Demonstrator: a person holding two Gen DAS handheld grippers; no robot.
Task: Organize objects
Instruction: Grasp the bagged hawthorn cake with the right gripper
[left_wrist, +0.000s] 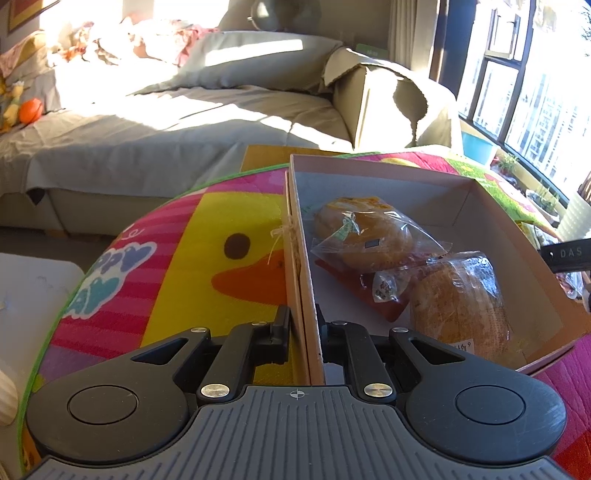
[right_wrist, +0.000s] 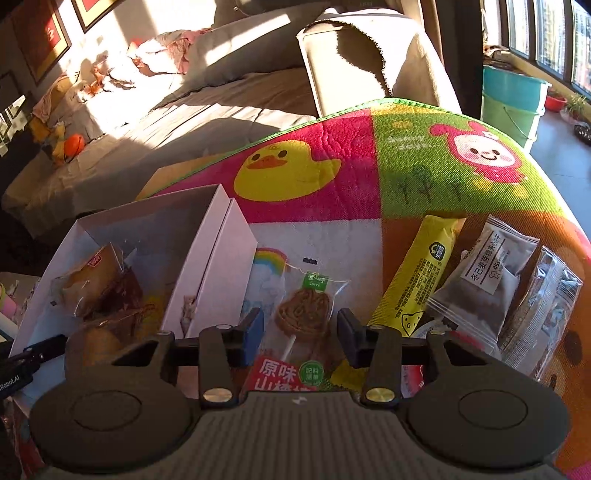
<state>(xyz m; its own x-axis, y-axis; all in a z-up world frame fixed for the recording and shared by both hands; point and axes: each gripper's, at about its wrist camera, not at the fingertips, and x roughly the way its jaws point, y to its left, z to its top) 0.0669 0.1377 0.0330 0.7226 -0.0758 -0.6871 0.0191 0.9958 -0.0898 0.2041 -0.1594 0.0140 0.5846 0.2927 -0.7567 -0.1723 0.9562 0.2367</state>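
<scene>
A pale pink cardboard box (left_wrist: 369, 162) lies open on the cartoon play mat (left_wrist: 207, 236). Two wrapped buns (left_wrist: 364, 236) (left_wrist: 458, 302) and a red packet (left_wrist: 388, 306) lie inside it. My left gripper (left_wrist: 302, 328) is shut on the box's near-left wall. The right wrist view shows the same box (right_wrist: 218, 243) at the left. My right gripper (right_wrist: 301, 330) points down at a wrapped brown lollipop (right_wrist: 303, 310) lying on the mat. Its fingers (right_wrist: 255, 328) stand on either side of the wrapper, open, with a gap to the candy.
Right of the lollipop lie a yellow stick packet (right_wrist: 421, 273), a grey sachet (right_wrist: 491, 269) and clear wrapped snacks (right_wrist: 543, 306). A sofa (left_wrist: 166, 122) and a cardboard carton (left_wrist: 388, 99) stand behind the mat. A teal bucket (right_wrist: 513, 99) sits by the window.
</scene>
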